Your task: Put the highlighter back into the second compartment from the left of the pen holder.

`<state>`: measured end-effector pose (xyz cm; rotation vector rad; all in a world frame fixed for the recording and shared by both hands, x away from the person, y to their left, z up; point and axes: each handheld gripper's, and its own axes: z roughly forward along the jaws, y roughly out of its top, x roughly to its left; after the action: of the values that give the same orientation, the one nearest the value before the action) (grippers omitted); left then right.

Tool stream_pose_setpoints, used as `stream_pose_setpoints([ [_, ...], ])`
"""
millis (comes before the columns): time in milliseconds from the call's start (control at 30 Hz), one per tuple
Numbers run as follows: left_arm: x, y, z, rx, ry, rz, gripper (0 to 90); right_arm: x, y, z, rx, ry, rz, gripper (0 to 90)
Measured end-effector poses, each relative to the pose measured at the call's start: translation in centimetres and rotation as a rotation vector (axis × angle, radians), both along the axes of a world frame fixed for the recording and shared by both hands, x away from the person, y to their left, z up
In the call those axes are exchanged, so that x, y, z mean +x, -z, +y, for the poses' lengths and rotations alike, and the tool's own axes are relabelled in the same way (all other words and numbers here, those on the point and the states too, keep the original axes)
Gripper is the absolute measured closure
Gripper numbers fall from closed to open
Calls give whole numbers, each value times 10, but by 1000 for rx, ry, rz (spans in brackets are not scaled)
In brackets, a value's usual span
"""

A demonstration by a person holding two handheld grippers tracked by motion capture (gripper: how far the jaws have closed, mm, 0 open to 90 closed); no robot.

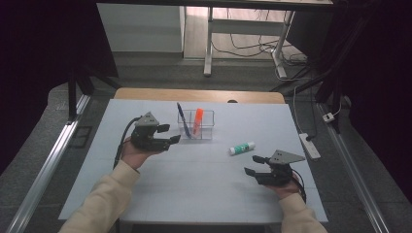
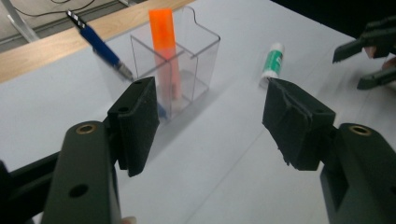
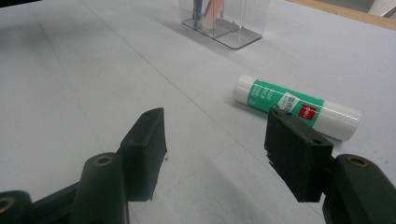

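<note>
Nearest the person, the right tool hovers over the counter just short of the glue stick, jaws wide apart, nothing between them. The glue stick lies flat, near the clear holder's right. The left tool, open and empty, sits just left of the holder, which carries a blue pen and an orange highlighter.

Pen and marker in holder; glue stick apparently right.
</note>
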<state>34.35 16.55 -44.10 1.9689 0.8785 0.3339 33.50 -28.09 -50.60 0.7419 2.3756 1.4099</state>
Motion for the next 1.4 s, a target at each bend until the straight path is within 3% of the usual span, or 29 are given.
stream_pose_setpoints([
  [467,-31,26,17,37,10,49,359,1,1,1,-13,1,-3,387],
  [667,-35,33,14,79,24,66,358,1,1,1,-16,2,-6,387],
  [933,-38,37,13,96,27,93,358,0,1,0,-22,3,-9,387],
  [1400,-35,36,5,106,56,80,358,-3,1,-3,-34,7,-13,387],
])
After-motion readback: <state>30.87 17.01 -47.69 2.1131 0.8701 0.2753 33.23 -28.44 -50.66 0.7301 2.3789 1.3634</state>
